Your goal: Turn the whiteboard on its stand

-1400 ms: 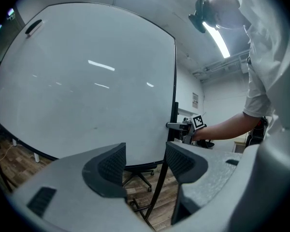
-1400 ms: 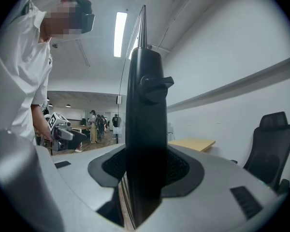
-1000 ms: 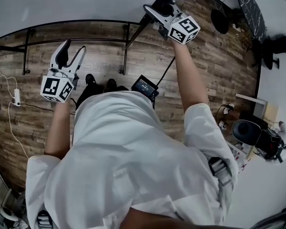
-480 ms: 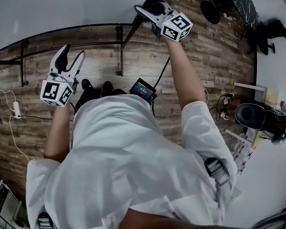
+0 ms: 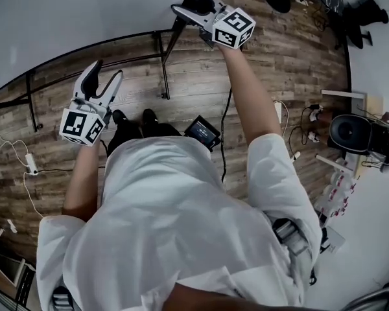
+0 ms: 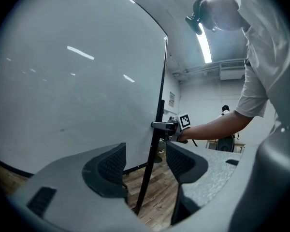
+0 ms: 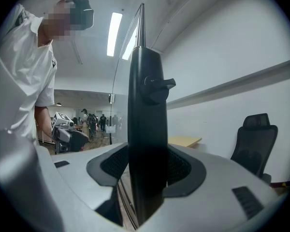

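Observation:
The whiteboard [image 5: 65, 18] fills the top left of the head view, and its black base rail [image 5: 136, 58] runs across the wood floor. My right gripper [image 5: 188, 8] is at the board's right edge. In the right gripper view the black side post [image 7: 145, 129] with its clamp knob [image 7: 157, 87] fills the gap between both pads of my right gripper [image 7: 145, 166]. Its jaws have just been opening with the post still between them. My left gripper [image 5: 106, 73] is open and empty. It points at the board face [image 6: 77, 71], left of the post [image 6: 157, 129].
A black office chair [image 7: 253, 139] stands by the white wall on the right. A cable and power strip [image 5: 31, 164] lie on the floor at the left. A small black device [image 5: 202, 130] hangs at the person's front. More chairs and clutter [image 5: 353, 131] are at the right.
The base rail now lies more slanted across the floor. The right gripper has shifted left and up in the view with the post. The left gripper has moved along the board face.

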The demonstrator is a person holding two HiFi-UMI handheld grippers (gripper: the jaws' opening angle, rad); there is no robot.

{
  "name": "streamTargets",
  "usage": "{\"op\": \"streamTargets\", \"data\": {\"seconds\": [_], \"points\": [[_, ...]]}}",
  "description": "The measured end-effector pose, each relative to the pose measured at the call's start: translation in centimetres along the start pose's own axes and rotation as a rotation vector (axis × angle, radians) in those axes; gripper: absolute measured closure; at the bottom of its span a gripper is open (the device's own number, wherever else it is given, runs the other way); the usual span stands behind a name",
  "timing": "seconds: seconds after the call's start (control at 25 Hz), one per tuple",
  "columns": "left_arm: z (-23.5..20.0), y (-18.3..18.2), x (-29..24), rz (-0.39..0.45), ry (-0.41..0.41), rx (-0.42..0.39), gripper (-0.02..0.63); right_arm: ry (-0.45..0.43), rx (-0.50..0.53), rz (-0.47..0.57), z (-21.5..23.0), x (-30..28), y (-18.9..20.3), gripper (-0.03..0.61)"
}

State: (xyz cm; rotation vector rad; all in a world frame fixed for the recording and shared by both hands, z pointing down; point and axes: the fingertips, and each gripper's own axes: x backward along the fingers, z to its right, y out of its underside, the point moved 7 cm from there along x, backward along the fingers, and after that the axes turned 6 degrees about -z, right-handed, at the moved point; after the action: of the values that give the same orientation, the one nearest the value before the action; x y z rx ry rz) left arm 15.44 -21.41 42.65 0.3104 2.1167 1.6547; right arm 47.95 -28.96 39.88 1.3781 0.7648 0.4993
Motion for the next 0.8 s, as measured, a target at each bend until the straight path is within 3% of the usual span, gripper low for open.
{"op": "streamTargets", "data": {"seconds": [0.32,0.8], "points": [[1.1,-0.8,-3.5,-0.017,0.080,-0.011,0.357,0.022,-0.006,0.012,1.0,1.1,-0.1,0.356],[3.7,-1.6,-7.3,-0.021,0.135,-0.057,0.357,0.041,-0.008,-0.002,2.4,4.0,0.5,0.353]]}}
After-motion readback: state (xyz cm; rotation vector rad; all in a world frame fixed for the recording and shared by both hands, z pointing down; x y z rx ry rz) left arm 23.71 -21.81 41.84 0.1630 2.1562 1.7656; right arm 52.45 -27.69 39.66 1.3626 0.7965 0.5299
